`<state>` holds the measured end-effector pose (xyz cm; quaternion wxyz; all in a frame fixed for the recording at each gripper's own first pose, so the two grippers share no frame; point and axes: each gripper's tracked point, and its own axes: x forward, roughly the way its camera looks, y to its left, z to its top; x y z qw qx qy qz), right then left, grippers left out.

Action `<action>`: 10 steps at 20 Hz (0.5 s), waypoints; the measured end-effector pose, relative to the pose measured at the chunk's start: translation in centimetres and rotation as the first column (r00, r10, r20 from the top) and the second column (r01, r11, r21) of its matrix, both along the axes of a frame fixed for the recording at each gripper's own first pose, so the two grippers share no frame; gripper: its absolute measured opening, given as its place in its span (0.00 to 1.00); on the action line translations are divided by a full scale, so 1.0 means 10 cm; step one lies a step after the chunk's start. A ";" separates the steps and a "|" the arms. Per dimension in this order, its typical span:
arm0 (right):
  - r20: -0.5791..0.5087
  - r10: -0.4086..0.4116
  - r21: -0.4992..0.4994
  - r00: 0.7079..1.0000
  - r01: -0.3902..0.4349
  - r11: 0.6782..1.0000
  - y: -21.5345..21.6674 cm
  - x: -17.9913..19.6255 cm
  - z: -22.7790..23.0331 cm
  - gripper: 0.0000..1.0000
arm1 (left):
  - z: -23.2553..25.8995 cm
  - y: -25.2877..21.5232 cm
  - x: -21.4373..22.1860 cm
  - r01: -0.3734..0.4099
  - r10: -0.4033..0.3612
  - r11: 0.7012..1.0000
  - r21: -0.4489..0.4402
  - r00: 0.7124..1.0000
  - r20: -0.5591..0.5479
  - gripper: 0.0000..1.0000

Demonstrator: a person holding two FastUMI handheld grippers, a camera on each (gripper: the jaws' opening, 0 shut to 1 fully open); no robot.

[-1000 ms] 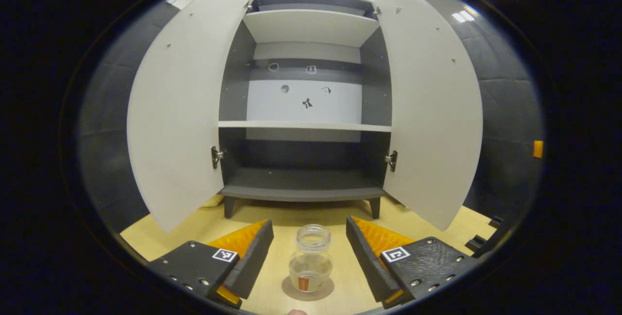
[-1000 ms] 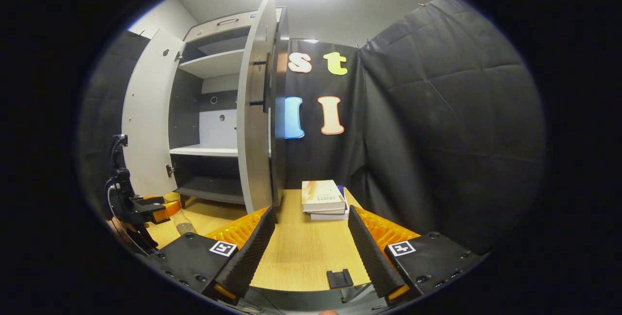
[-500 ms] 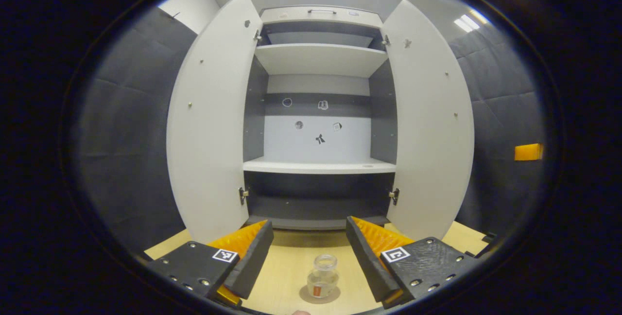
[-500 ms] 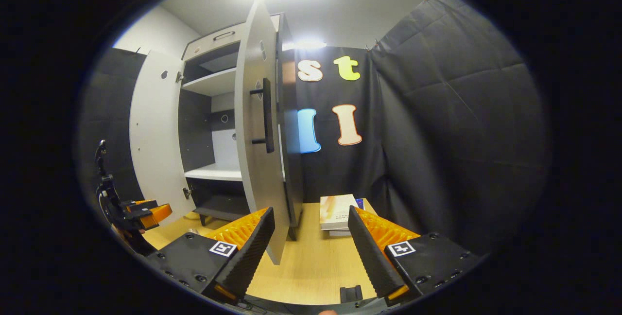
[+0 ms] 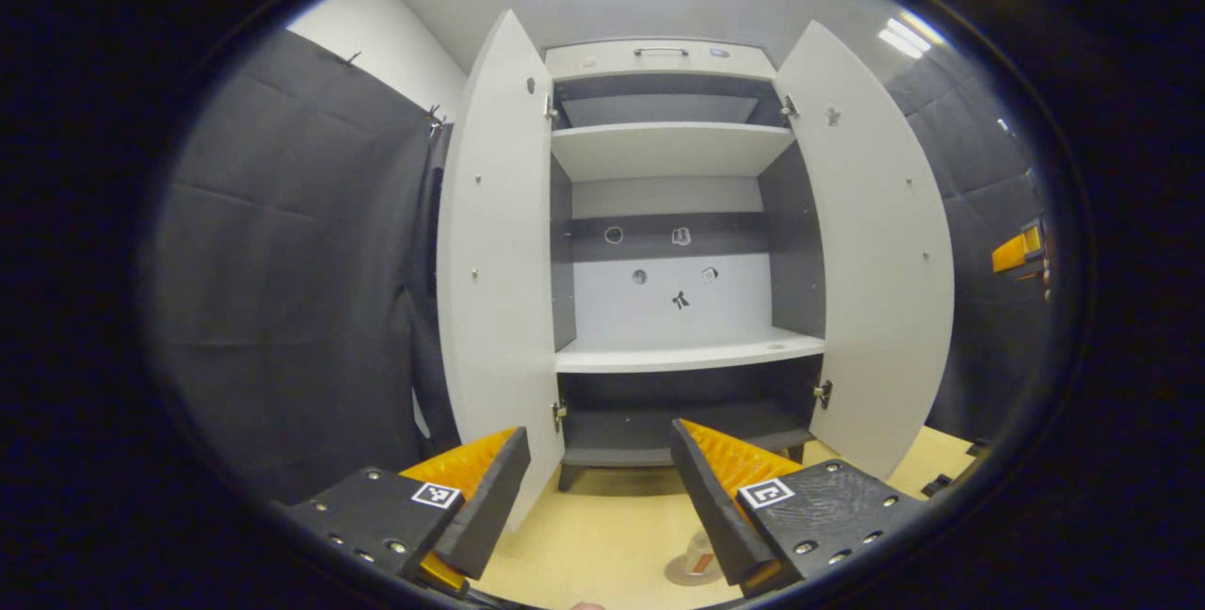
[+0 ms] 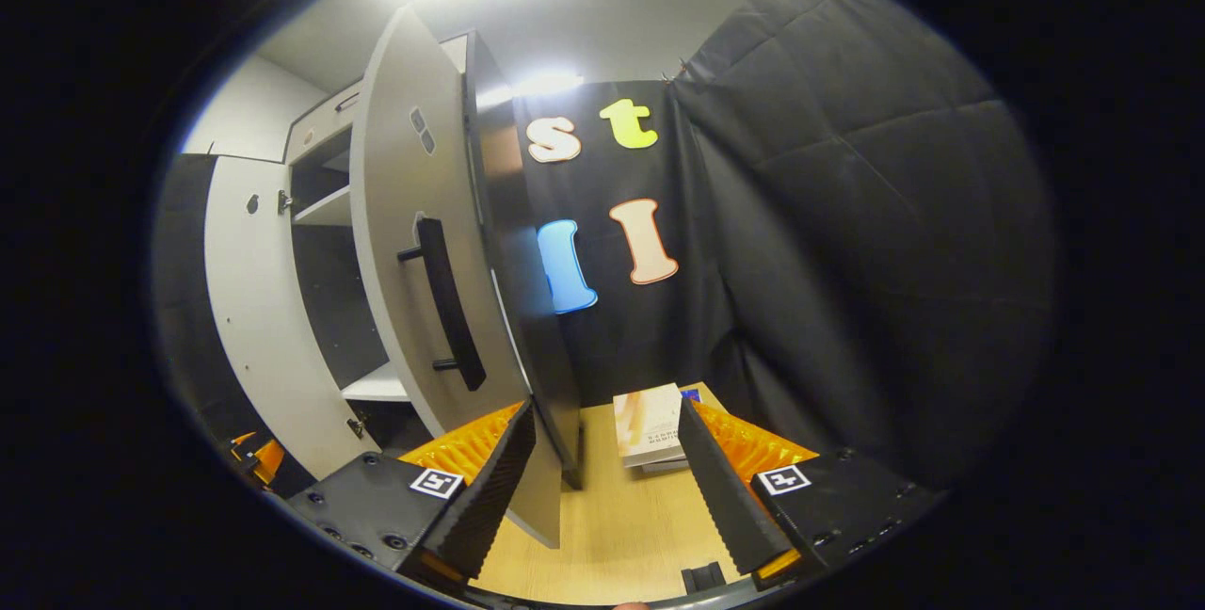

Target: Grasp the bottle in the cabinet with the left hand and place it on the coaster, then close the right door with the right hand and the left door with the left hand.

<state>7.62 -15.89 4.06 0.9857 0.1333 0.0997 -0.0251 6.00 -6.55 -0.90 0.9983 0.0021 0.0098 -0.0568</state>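
Observation:
The clear glass bottle [image 5: 699,553] stands on the round coaster [image 5: 685,577] on the wooden table, partly hidden behind my left gripper's right finger. My left gripper [image 5: 600,488] is open and empty, drawn back from the bottle and facing the open cabinet [image 5: 673,309]. Both white doors stand wide: the left door [image 5: 494,262] and the right door [image 5: 885,252]. In the right gripper view, the right door's outer face [image 6: 414,215] with its black handle [image 6: 452,304] is close ahead on the left. My right gripper [image 6: 607,478] is open, with the door's lower corner showing between its fingers.
A stack of books [image 6: 650,422] lies on the table beyond the right gripper, against the black cloth wall. The cabinet shelves [image 5: 687,351] hold nothing. The left gripper [image 6: 254,455] shows low at the left of the right gripper view.
My left gripper has pulled back and swung left, leaving the bottle on the coaster. My right gripper has moved closer to the right door's outer face, so the handle looms larger.

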 end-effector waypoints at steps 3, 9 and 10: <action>0.000 -0.009 -0.006 1.000 0.009 1.000 0.02 0.19 0.07 0.92 | 0.05 0.30 -0.02 -0.042 0.041 0.999 0.011 0.999 0.013 0.91; 0.023 -0.044 -0.040 0.999 0.044 0.998 0.05 0.53 0.32 0.97 | 0.08 0.88 -0.05 -0.132 0.132 0.991 0.011 0.991 0.018 0.91; 0.028 -0.058 -0.063 0.998 0.059 0.996 0.04 0.58 0.36 0.97 | 0.06 0.97 -0.07 -0.147 0.146 0.989 0.011 0.989 0.017 0.89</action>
